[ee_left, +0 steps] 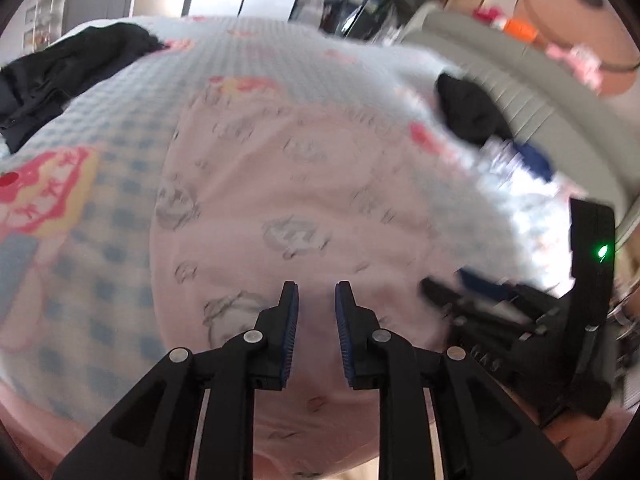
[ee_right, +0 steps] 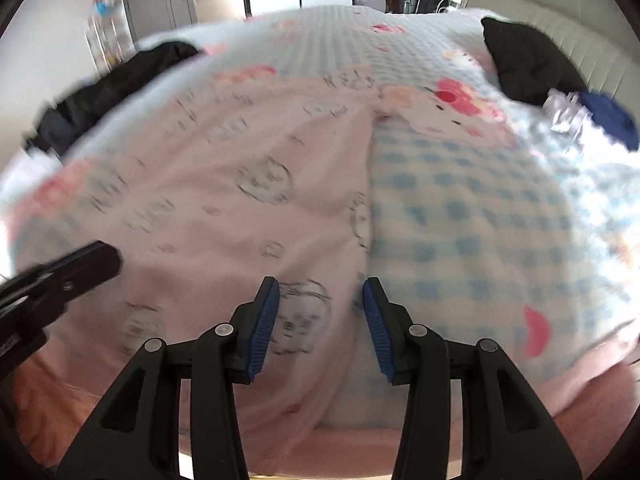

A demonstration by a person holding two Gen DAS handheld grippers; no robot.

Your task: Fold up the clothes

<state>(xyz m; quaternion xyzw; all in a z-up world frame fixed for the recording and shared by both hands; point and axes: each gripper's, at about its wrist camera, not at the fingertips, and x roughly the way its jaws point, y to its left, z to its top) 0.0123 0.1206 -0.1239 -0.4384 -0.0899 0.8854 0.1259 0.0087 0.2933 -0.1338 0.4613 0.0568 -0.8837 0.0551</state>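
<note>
A pale pink garment [ee_left: 288, 208] with grey cartoon prints lies spread flat on a blue-checked bedspread [ee_left: 100, 152]. My left gripper [ee_left: 317, 292] hovers open over the garment's near part, nothing between its fingers. In the right wrist view the same pink garment [ee_right: 224, 200] fills the left half, its right edge running up the middle. My right gripper [ee_right: 321, 288] is open above that edge, empty. The right gripper's body [ee_left: 520, 312] shows at the right of the left wrist view; the left gripper's finger [ee_right: 60, 276] shows at the left of the right wrist view.
Dark clothes [ee_left: 68, 76] are piled at the far left of the bed. A black garment [ee_right: 524, 60] and a blue one [ee_right: 612, 120] lie at the far right by a grey padded headboard [ee_right: 580, 28]. The bedspread [ee_right: 480, 208] carries pink cartoon patches. A person's arm [ee_left: 576, 28] is at the upper right.
</note>
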